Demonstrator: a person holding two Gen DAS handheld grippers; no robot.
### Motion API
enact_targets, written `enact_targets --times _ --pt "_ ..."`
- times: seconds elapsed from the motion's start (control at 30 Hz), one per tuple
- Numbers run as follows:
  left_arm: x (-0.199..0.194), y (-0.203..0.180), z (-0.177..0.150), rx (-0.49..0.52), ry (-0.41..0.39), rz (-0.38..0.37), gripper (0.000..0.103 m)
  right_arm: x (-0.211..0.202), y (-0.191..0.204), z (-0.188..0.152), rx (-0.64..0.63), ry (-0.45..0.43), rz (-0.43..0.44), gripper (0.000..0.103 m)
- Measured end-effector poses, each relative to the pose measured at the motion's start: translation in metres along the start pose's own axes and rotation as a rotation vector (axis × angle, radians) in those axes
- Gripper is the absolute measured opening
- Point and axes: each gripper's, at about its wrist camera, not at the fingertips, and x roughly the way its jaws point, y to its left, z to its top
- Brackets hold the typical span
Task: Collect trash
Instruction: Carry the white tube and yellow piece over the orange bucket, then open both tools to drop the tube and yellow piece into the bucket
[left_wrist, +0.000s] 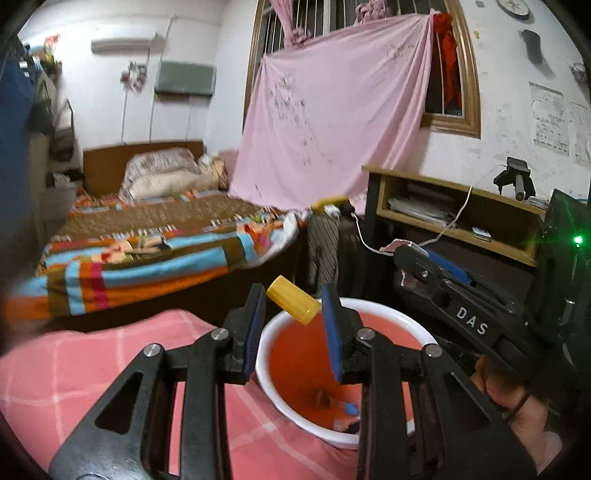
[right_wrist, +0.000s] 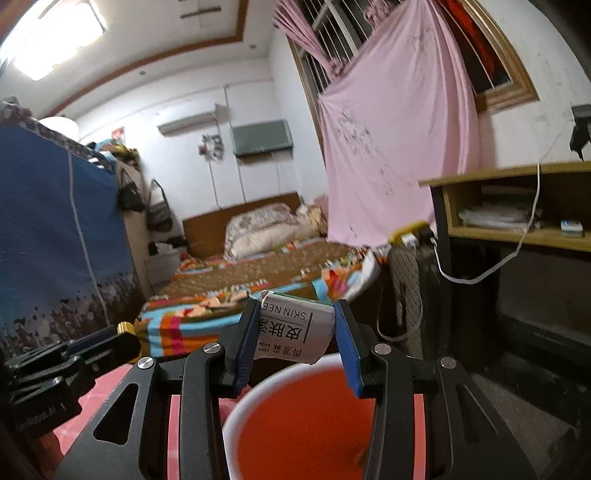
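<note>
A round basin (left_wrist: 373, 307) with a white rim and orange-red inside stands on a pink checked cloth (left_wrist: 92, 373); small scraps (left_wrist: 351, 408) lie in its bottom. My left gripper (left_wrist: 293, 297) holds a yellow cap (left_wrist: 293, 305) between its blue pads, above the basin's near rim. My right gripper (right_wrist: 297, 325) is shut on a small white carton (right_wrist: 295, 334) printed "SKIN", held just above the basin's rim (right_wrist: 258, 387). The right gripper's body (left_wrist: 461, 317) shows at the right of the left wrist view, beside the basin.
A bed (left_wrist: 147, 243) with a striped cover stands behind the basin. A wooden desk shelf (left_wrist: 450, 218) with a white cable is at the right. A pink sheet (left_wrist: 332, 122) hangs over the window. A blue wardrobe (right_wrist: 48, 236) stands at the left.
</note>
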Motion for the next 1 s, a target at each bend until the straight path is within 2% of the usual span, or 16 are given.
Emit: enact_targets --times 0.23,0.43,0.77,1.0 --pt "0.033 -0.007 -0.013 -0.045 0.150 -0.062 0.011 0.015 -0.010 -0.011 0.017 0.124 -0.064 0.039" --pt "0.051 -0.010 -0.023 -0.068 0.236 -0.084 0.011 0.018 -0.014 -0.016 0.024 0.169 -0.085 0.039" --pt "0.061 -0.007 -0.026 -0.115 0.289 -0.105 0.012 0.023 -0.020 -0.018 0.040 0.215 -0.109 0.047" --pt "0.061 -0.004 -0.026 -0.129 0.299 -0.100 0.017 0.024 -0.023 -0.018 0.050 0.221 -0.113 0.048"
